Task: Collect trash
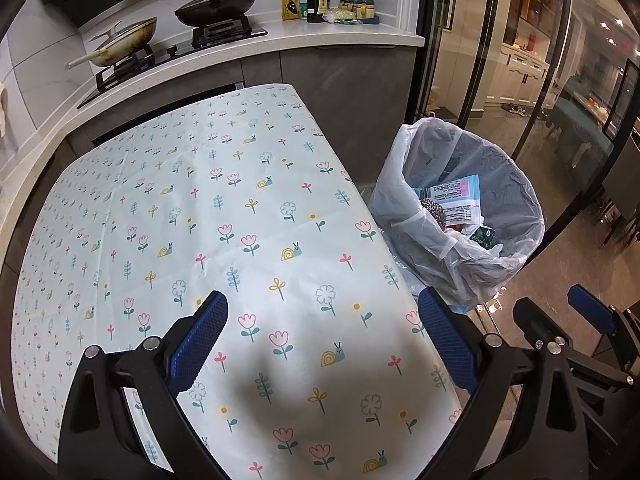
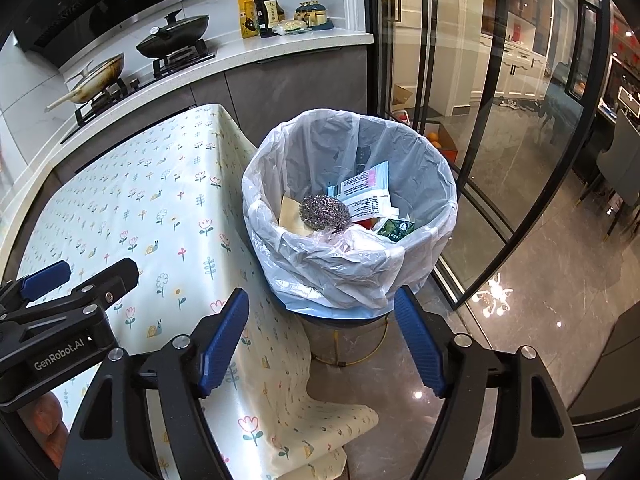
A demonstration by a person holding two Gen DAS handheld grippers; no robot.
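The right hand-held gripper [image 2: 322,340] stood wide apart at the lower centre of the right wrist view, with nothing between its blue pads [image 2: 224,342]. The left hand-held gripper [image 1: 322,340] was likewise spread wide and empty, above the table [image 1: 168,200] with its flower-print cloth.

Beyond the right pads, at frame centre, stood the trash bin [image 2: 352,256], lined with a translucent white bag and positioned just beside the table's right edge. Inside lay a metal scouring ball [image 2: 325,210], printed packaging [image 2: 362,196] and a small green packet [image 2: 396,227].

At upper left, a stove [image 2: 132,80] carried two pans; bottles [image 2: 266,10] stood further right.
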